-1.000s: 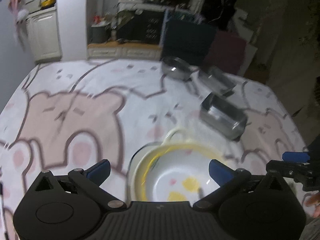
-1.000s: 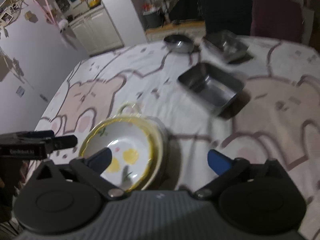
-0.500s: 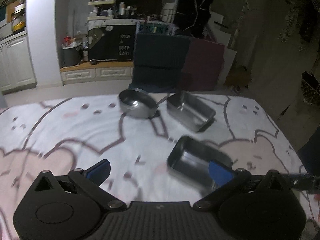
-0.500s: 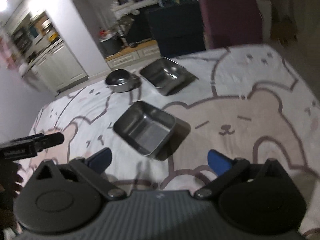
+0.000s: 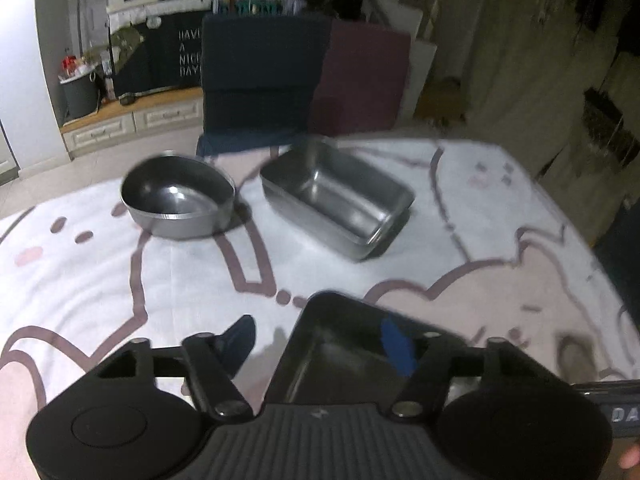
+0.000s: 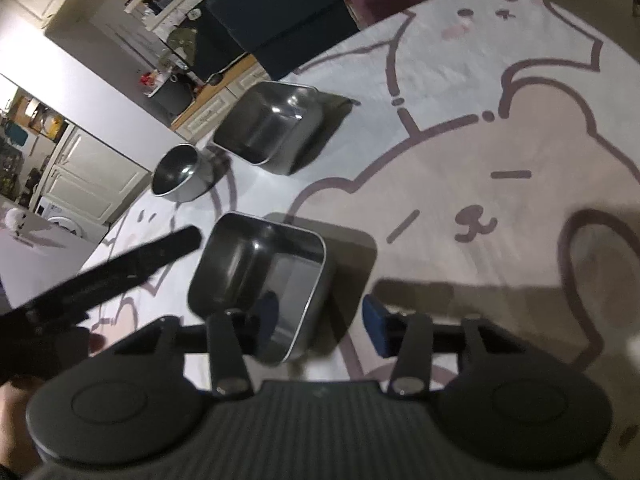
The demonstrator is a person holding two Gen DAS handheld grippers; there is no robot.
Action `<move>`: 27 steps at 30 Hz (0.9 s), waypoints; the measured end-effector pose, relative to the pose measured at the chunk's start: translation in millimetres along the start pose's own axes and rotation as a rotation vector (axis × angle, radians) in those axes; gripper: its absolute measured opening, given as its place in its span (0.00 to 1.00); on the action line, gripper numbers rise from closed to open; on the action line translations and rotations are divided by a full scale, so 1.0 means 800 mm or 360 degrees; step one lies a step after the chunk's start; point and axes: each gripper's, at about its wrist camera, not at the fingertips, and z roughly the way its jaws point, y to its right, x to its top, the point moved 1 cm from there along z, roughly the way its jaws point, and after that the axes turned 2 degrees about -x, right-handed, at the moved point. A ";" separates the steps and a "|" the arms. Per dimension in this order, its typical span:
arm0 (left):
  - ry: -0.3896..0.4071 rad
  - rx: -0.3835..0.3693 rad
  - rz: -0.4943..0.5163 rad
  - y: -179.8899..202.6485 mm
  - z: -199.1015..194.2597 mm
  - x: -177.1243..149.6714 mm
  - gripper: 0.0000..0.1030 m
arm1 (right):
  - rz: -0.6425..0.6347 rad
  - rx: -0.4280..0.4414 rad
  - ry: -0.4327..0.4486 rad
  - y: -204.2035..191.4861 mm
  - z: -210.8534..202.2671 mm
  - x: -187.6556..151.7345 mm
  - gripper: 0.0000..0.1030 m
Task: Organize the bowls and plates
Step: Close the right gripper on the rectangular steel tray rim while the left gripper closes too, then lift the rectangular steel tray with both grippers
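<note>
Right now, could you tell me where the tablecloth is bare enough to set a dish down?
Bare cloth lies right of the near steel tray, over the bear face, and in front of the round steel bowl. It is crowded where both grippers straddle the near tray's walls, and between bowl and far tray.

A bear-print cloth point(image 5: 120, 280) is covering the table. A round steel bowl point(image 5: 178, 200) and two rectangular steel trays point(image 5: 340, 204) point(image 6: 260, 276) are sitting on it, apart.
</note>
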 end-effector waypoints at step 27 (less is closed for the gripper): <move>-0.0044 -0.0202 -0.0263 0.051 -0.065 -0.043 0.04 | -0.0304 -0.0022 0.0127 0.016 -0.049 0.006 0.06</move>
